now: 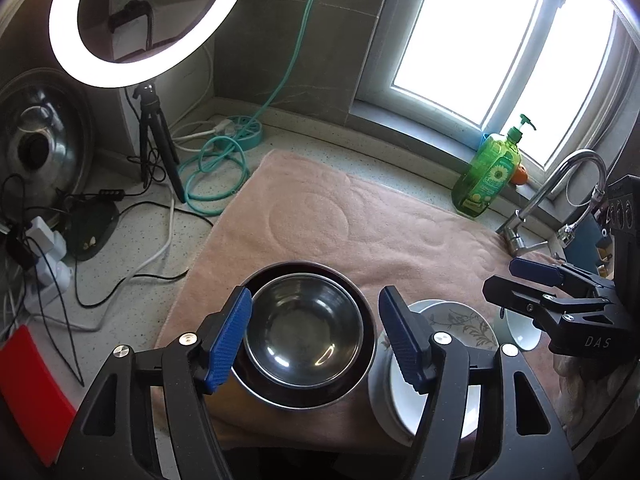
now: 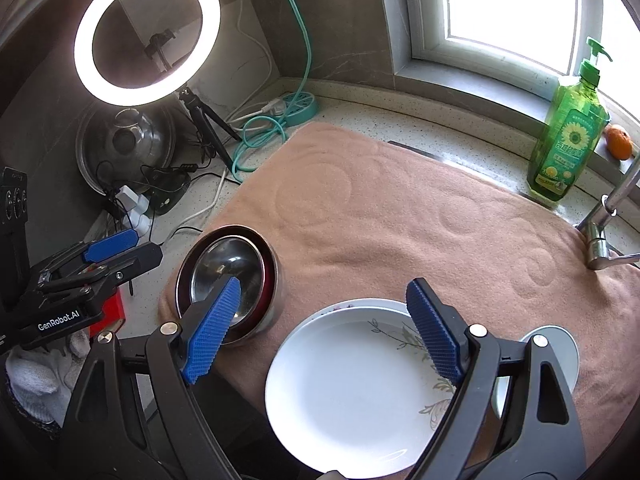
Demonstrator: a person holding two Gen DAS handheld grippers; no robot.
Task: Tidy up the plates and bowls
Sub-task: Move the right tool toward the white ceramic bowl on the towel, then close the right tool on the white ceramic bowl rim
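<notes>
The left gripper point(image 1: 316, 340) hangs wide open over two nested round steel bowls point(image 1: 304, 332) on the pink towel point(image 1: 360, 216); the right gripper point(image 2: 324, 336) (also wide open) holds nothing. At its 6 o'clock lie stacked white flower-printed plates point(image 2: 352, 396).

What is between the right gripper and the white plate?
Nothing visible. The right gripper is open and hovers over the white plate, with only air between them. The steel bowls sit off to its left on the towel, and a small white bowl lies to its right, neither in the way.
</notes>
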